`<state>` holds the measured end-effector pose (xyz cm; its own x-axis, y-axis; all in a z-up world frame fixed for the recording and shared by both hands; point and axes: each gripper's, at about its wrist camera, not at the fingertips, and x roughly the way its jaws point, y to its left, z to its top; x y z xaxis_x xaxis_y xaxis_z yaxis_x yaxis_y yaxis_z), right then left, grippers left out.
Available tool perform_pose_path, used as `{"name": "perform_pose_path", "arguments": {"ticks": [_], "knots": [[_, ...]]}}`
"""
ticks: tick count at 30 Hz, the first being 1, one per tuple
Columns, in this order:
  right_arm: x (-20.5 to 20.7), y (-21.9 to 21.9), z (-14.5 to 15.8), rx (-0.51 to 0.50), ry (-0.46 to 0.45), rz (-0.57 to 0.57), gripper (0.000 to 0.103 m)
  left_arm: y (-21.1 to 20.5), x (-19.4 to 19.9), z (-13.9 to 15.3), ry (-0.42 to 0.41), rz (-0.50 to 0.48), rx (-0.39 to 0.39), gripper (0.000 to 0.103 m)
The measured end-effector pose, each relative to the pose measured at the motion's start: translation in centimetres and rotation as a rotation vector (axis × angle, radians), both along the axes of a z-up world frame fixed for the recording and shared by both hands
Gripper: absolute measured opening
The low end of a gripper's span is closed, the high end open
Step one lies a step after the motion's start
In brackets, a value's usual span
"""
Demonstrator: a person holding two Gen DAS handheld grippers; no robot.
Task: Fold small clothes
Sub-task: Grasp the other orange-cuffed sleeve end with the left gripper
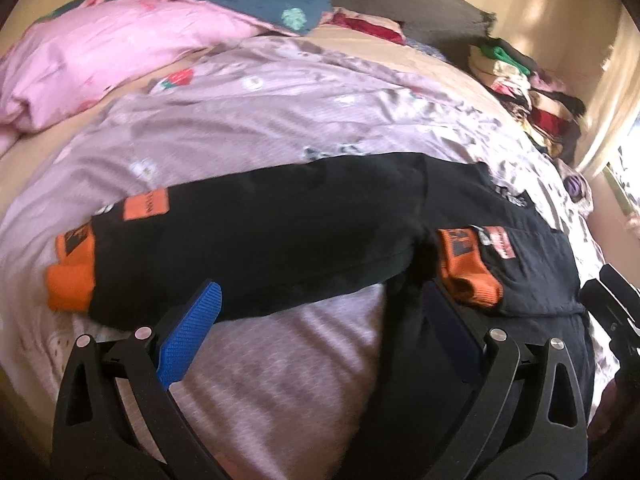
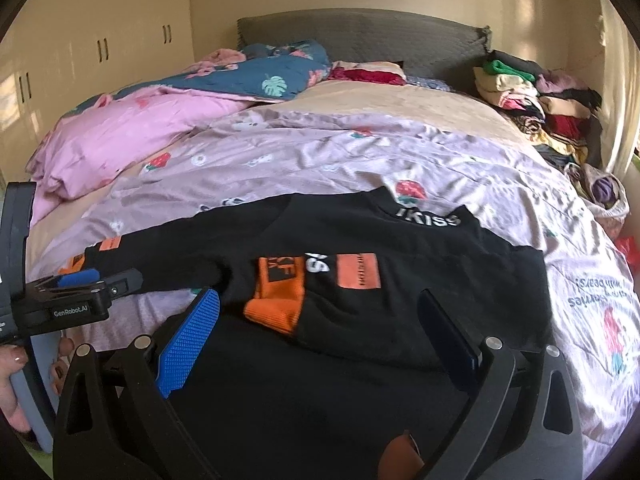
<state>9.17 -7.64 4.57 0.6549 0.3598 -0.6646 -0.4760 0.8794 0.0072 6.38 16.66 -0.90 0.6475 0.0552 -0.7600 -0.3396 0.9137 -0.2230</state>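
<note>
Your black long-sleeved top with orange cuffs and patches [image 2: 360, 264] lies spread on the mauve floral bed cover [image 2: 320, 152], one sleeve already folded across the chest so its cuff sits central. Both your left tongs [image 1: 320, 320] and right tongs [image 2: 320, 320] stand wide open, gripping nothing, poised near the cloth's near edge, likely for the next fold.
</note>
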Motion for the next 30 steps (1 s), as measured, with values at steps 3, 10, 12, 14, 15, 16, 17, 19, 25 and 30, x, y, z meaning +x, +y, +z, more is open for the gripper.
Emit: {"name": "perform_pose_path", "arguments": {"ticks": [3,10,12,14,15,16,17,19,25,30], "knots": [[-0.1,1.0,-0.1,-0.003,0.005,0.021,0.099,1.0,-0.8,-0.5,0.005,0.048,-0.021,0.094],[-0.6,3.9,-0.2,-0.021,0.007,0.082,0.099,3.9,-2.5,-1.7,0.037,0.152,-0.066,0.094],[-0.8,4.6,-0.2,-0.025,0.005,0.097,0.099,4.4,-2.9,-2.0,0.048,0.167,-0.07,0.094],[-1.0,5.4,-0.3,-0.029,0.007,0.115,0.099,4.8,-3.3,-2.3,0.059,0.183,-0.073,0.094],[-1.0,5.7,-0.4,-0.031,0.009,0.12,0.099,4.9,-3.5,-2.4,0.062,0.189,-0.077,0.094],[-1.1,6.0,-0.6,-0.031,0.012,0.127,0.099,5.2,-3.7,-2.6,0.068,0.198,-0.083,0.094],[-1.3,6.3,-0.7,-0.032,0.015,0.134,0.099,5.4,-3.9,-2.8,0.071,0.206,-0.088,0.094],[-1.5,6.9,-0.9,-0.037,0.019,0.147,0.099,6.0,-4.3,-3.1,0.079,0.223,-0.094,0.094],[-2.2,7.8,-1.6,-0.041,0.028,0.176,0.099,7.7,-4.3,-3.9,0.098,0.273,-0.109,0.094],[-2.0,8.0,-2.1,-0.038,0.037,0.173,0.099,8.9,-4.0,-4.4,0.108,0.305,-0.103,0.094]]}}
